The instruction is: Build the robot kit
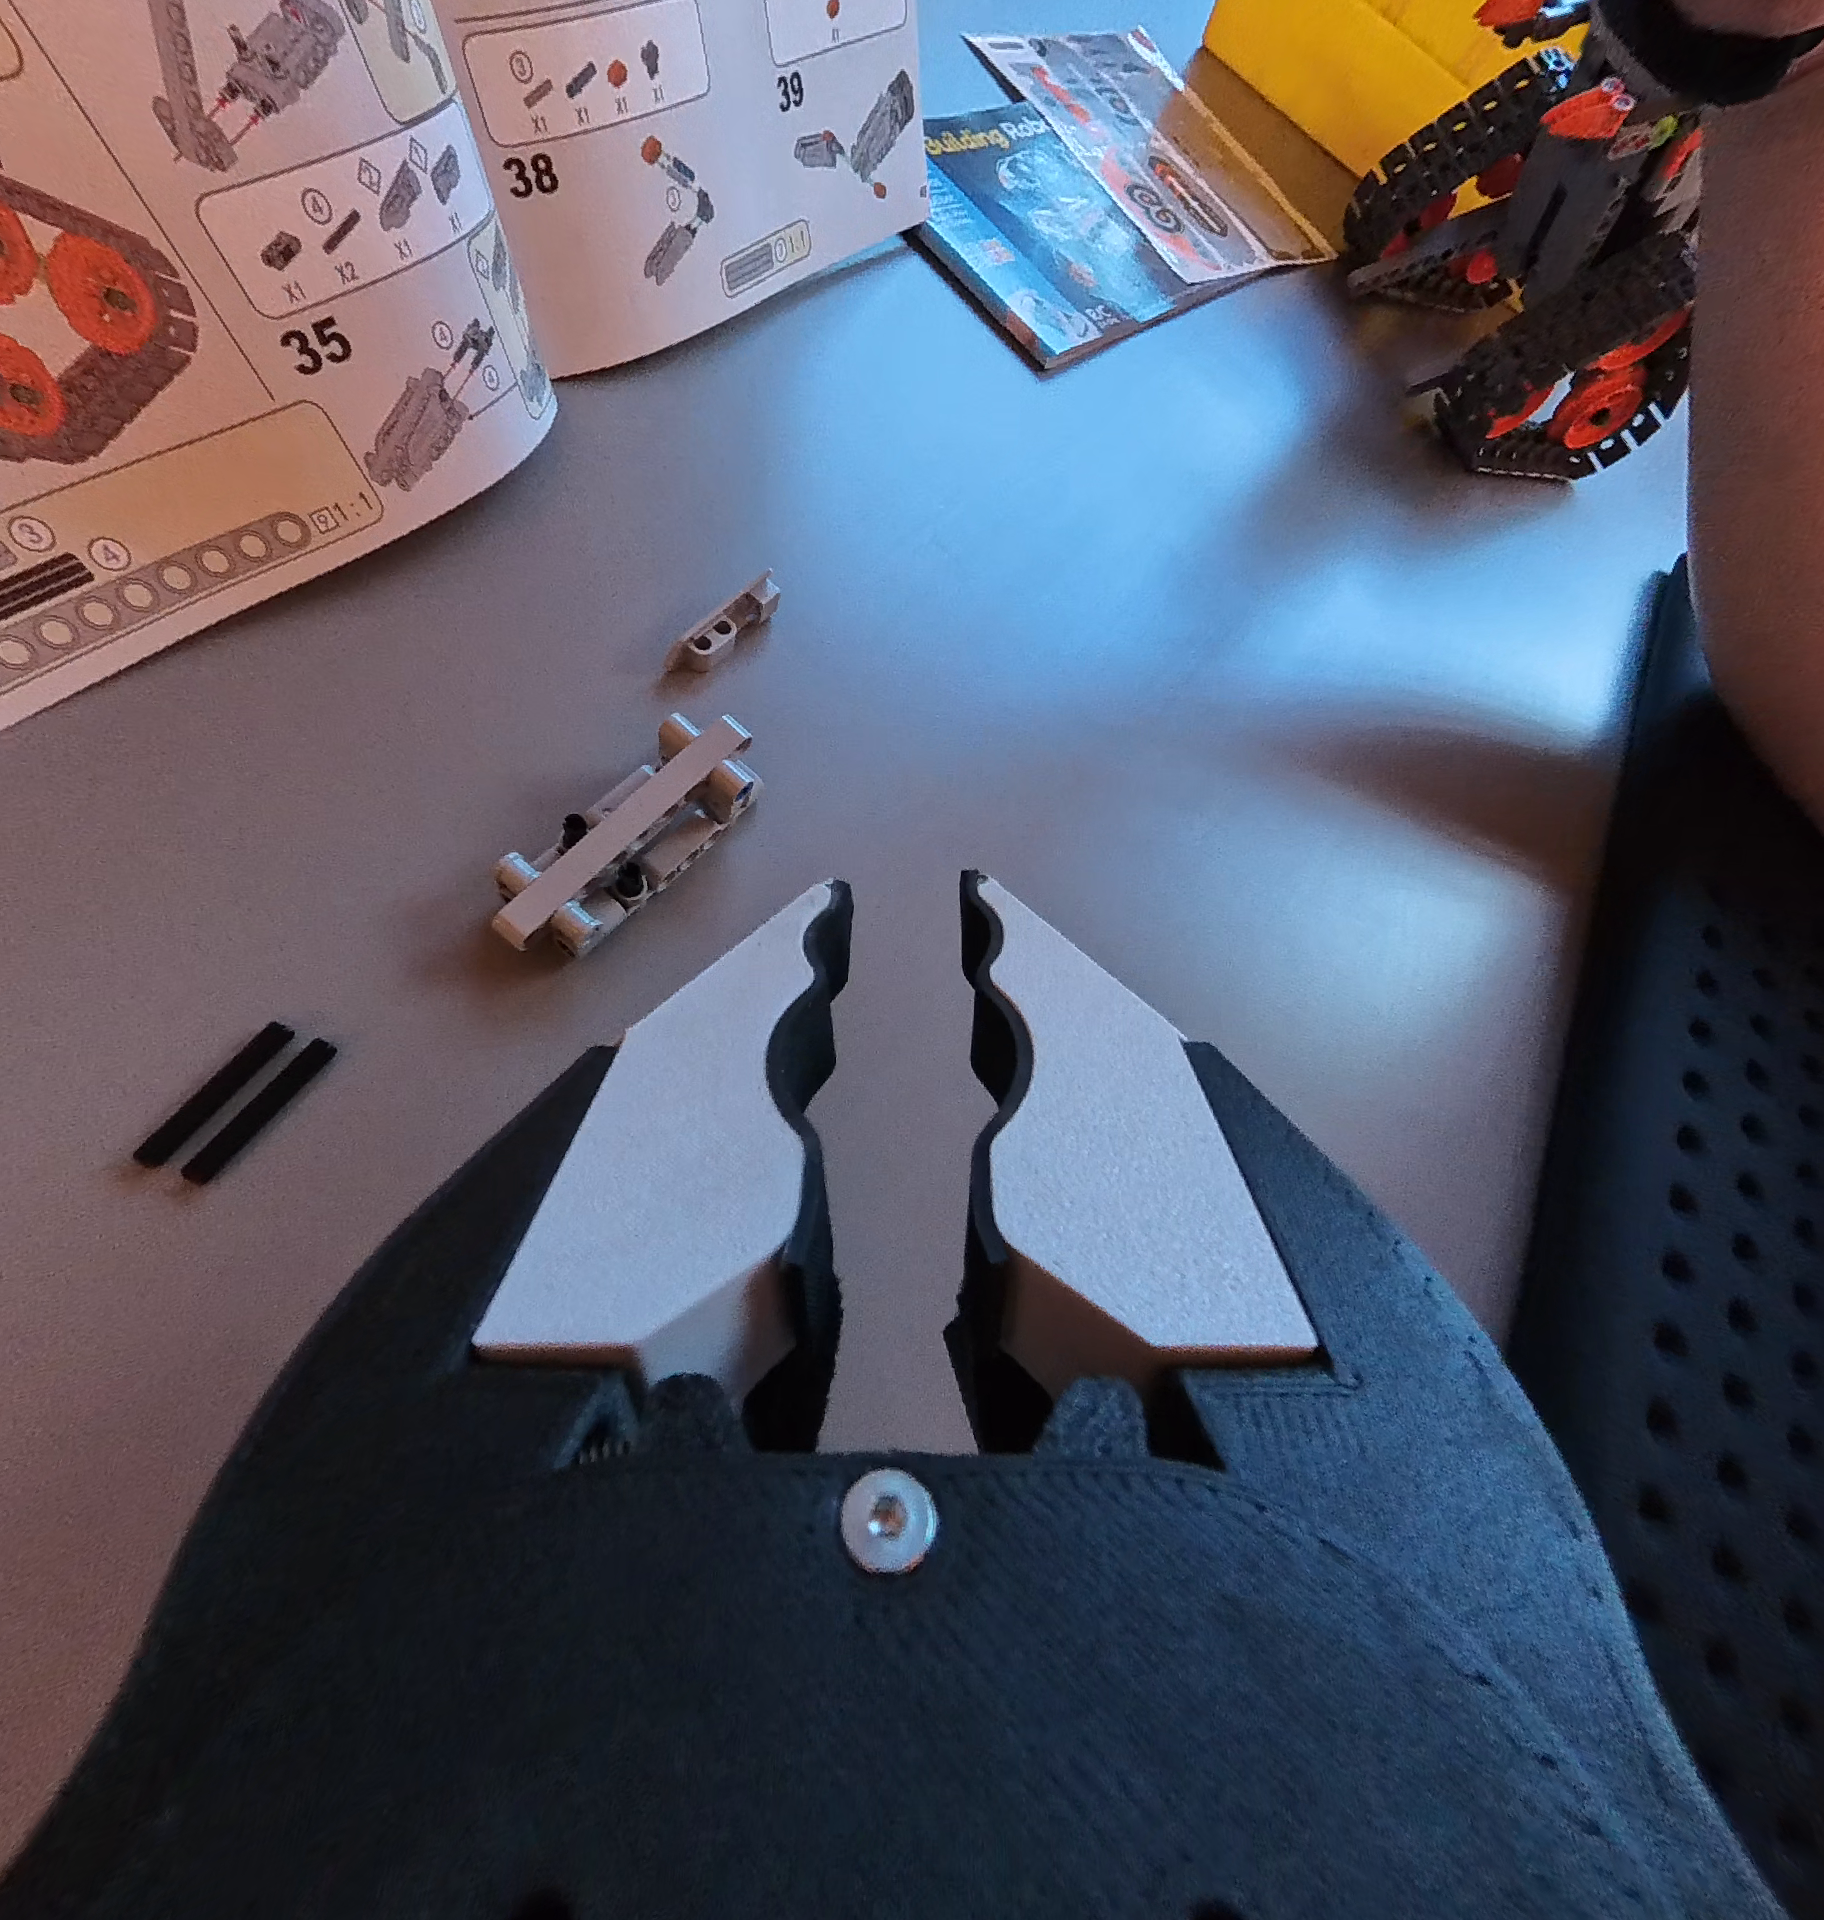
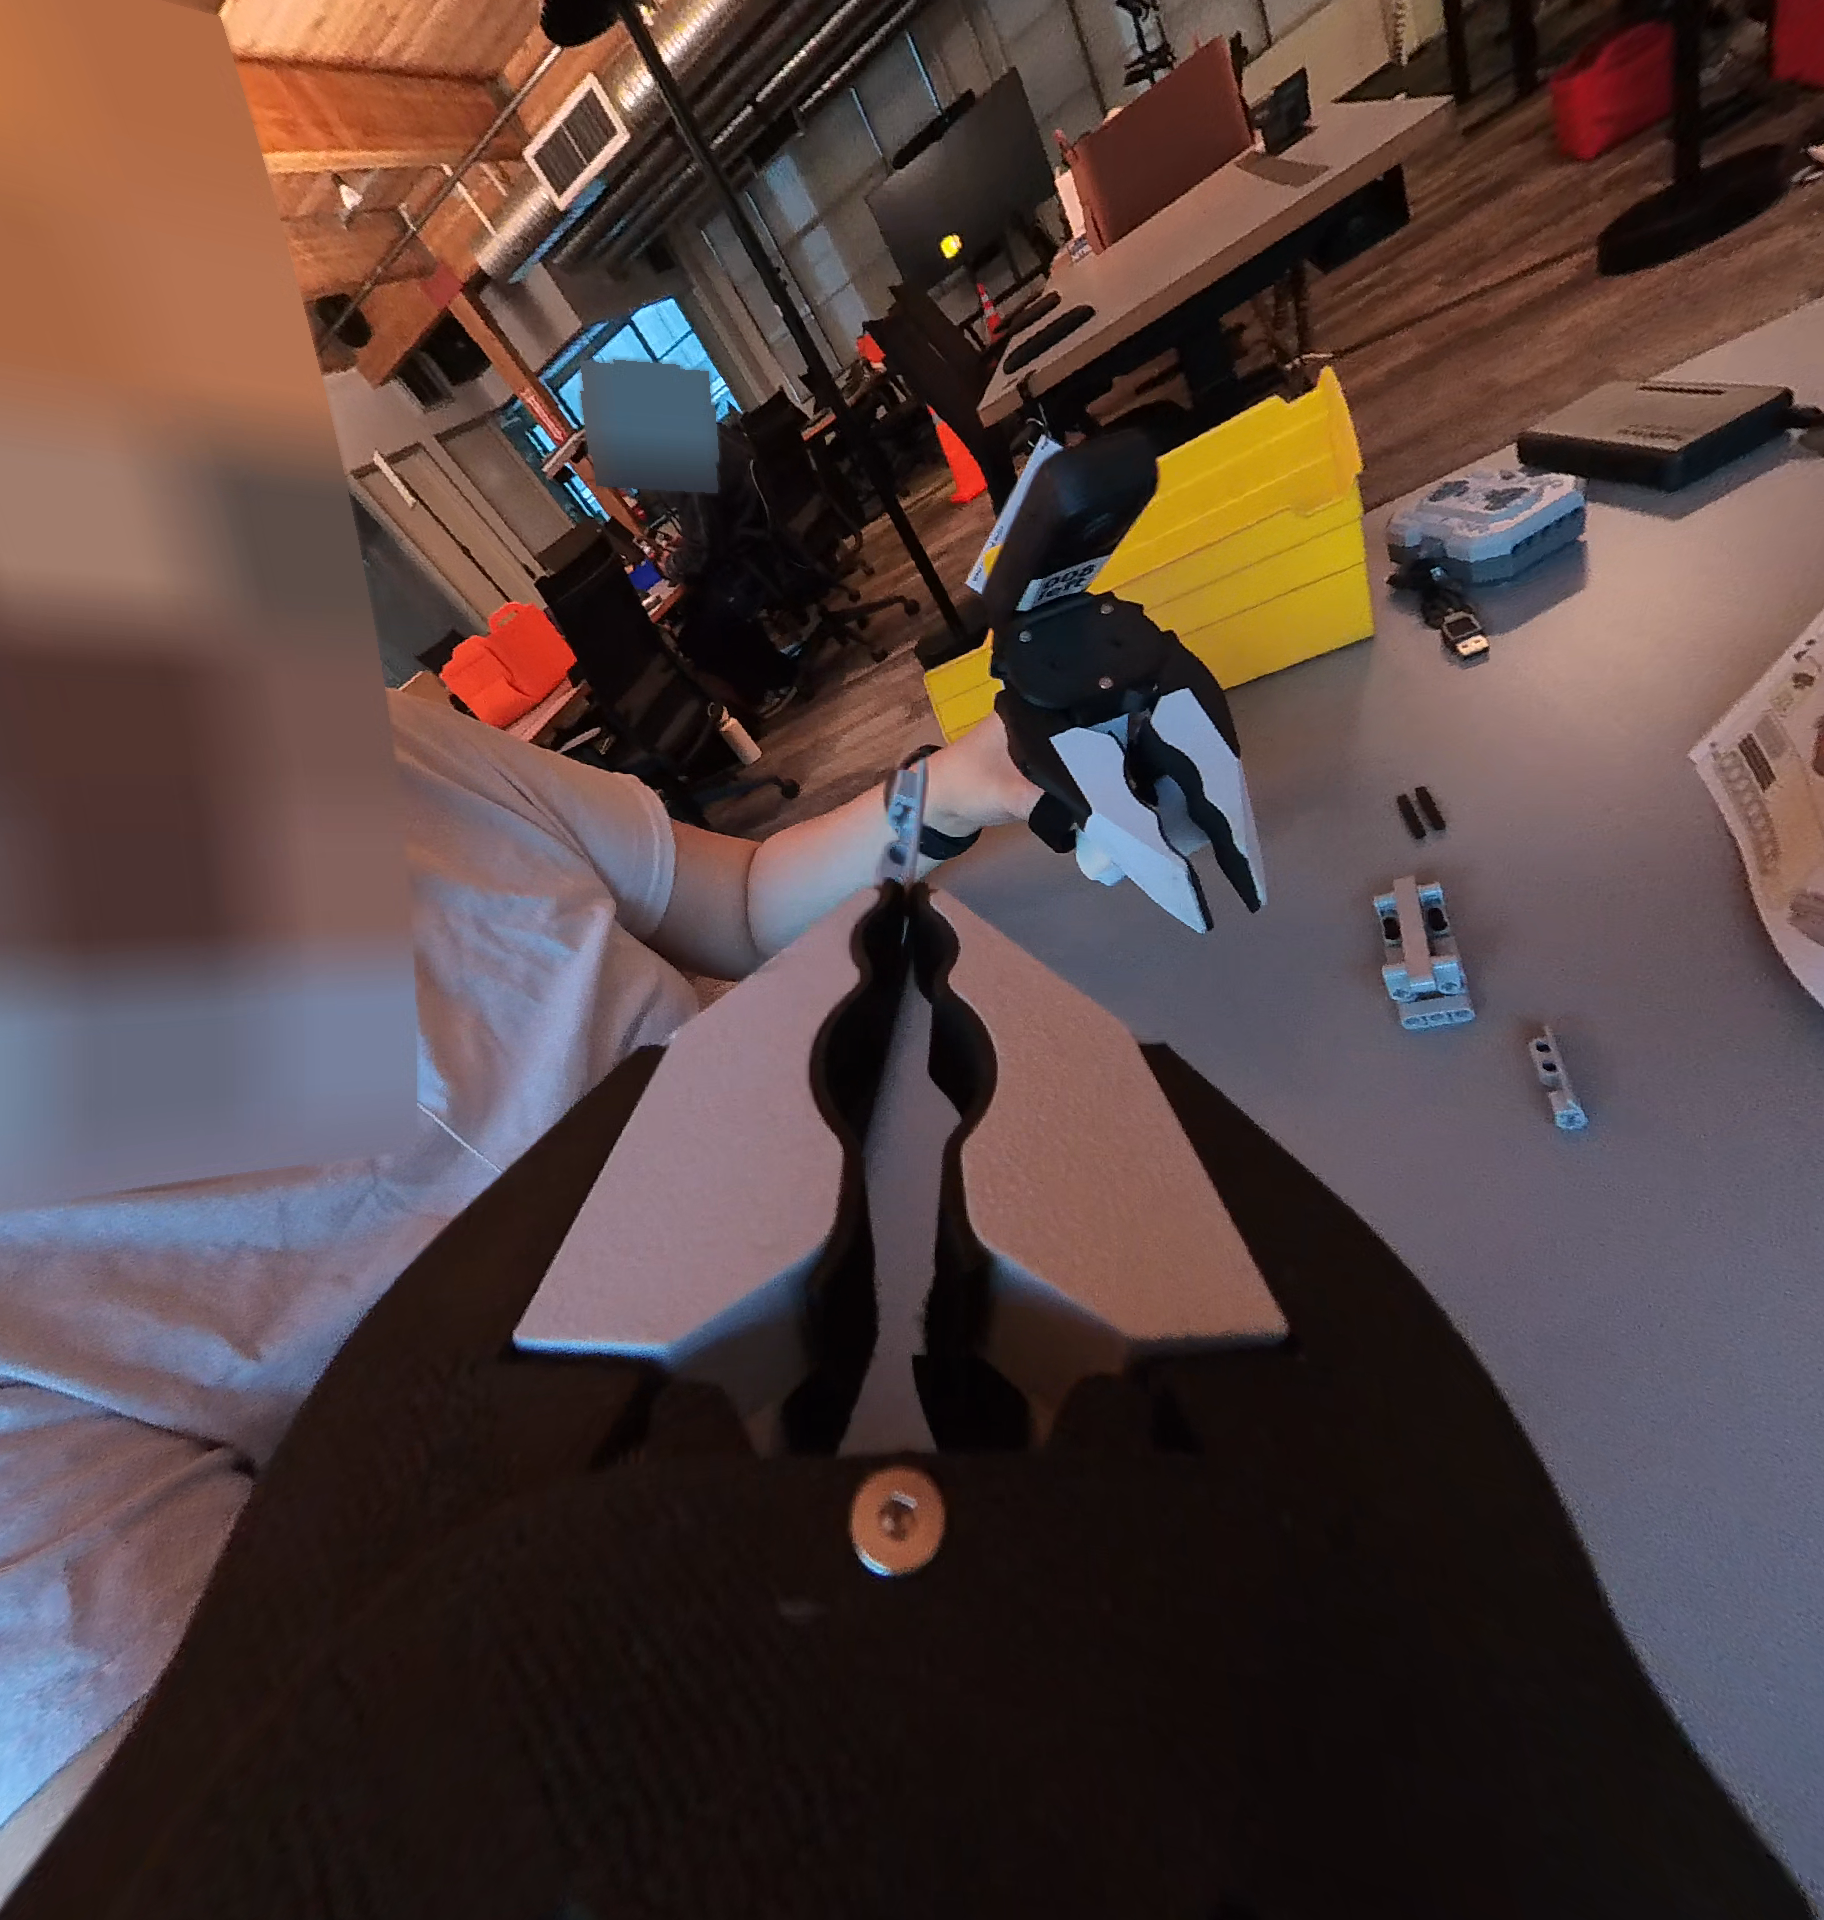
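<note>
A: Left gripper (image 1: 906,883), wrist view: what lies nearest the fingers?

B: The grey beam assembly (image 1: 625,831), flat on the tabletop (image 1: 1095,665), just ahead of the fingertips and to their left. Its long axis runs diagonally, the near end toward the left finger (image 1: 679,1132), the far end pointing away and to the right. The fingers are spread, with bare tabletop showing between them; they hold nothing.

A: Beyond it?

B: A small grey connector (image 1: 726,623) lies farther ahead along the same diagonal. Two black axles (image 1: 235,1103) lie side by side well to the left of the fingers. An open instruction booklet (image 1: 264,312) lies ahead on the left, a tracked model (image 1: 1542,281) ahead on the right.

A: Right gripper (image 2: 906,896)?

B: Its fingers are pressed together on a small grey bar (image 2: 904,826) that stands up from the tips, held above the tabletop. The beam assembly lies well to the right of these fingers, so the left gripper is the nearer.
</note>
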A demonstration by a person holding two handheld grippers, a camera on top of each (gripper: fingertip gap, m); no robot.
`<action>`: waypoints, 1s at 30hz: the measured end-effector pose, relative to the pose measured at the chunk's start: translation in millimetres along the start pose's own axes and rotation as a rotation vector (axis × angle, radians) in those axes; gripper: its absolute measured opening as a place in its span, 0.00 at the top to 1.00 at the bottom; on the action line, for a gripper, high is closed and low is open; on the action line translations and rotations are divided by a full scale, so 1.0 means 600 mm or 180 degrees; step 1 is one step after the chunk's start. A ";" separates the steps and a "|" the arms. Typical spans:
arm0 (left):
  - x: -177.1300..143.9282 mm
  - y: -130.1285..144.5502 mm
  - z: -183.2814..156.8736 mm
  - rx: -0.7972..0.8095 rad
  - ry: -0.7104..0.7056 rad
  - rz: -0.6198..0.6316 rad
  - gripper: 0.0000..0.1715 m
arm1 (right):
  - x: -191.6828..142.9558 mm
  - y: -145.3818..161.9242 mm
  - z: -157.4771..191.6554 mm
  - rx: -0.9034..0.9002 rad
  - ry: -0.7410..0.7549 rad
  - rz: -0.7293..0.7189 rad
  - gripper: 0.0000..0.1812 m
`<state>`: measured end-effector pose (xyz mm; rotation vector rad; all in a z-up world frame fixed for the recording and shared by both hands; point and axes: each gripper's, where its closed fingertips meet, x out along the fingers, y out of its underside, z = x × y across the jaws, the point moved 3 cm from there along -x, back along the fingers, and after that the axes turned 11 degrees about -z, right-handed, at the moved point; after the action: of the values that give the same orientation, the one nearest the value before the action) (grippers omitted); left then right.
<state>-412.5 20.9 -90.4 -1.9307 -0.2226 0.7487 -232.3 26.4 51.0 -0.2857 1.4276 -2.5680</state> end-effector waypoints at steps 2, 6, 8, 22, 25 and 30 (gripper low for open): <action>0.001 0.002 0.000 0.0006 -0.0009 0.0018 0.89 | 0.000 0.004 -0.005 -0.0017 0.0001 0.0022 1.00; 0.000 0.000 0.003 0.0019 -0.0036 0.0007 0.89 | -0.006 0.030 -0.077 -0.0623 0.0548 0.0131 1.00; -0.001 0.001 0.005 0.0009 -0.0043 -0.0004 0.89 | -0.018 0.075 -0.160 -0.1199 0.1058 0.0389 1.00; 0.001 0.009 0.012 0.0036 -0.0107 0.0096 0.88 | -0.023 0.180 -0.296 -0.2073 0.1788 0.1412 0.99; -0.002 0.005 0.013 0.0036 -0.0118 0.0056 0.88 | -0.022 0.183 -0.298 -0.2114 0.1812 0.1469 0.98; -0.007 0.004 0.019 -0.0015 -0.0141 0.0032 0.88 | -0.022 0.184 -0.295 -0.2027 0.1800 0.1441 0.89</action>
<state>-422.8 26.6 -94.5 -1.9223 -0.2421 0.7990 -257.7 117.1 -135.7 0.6633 2.1676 -1.8362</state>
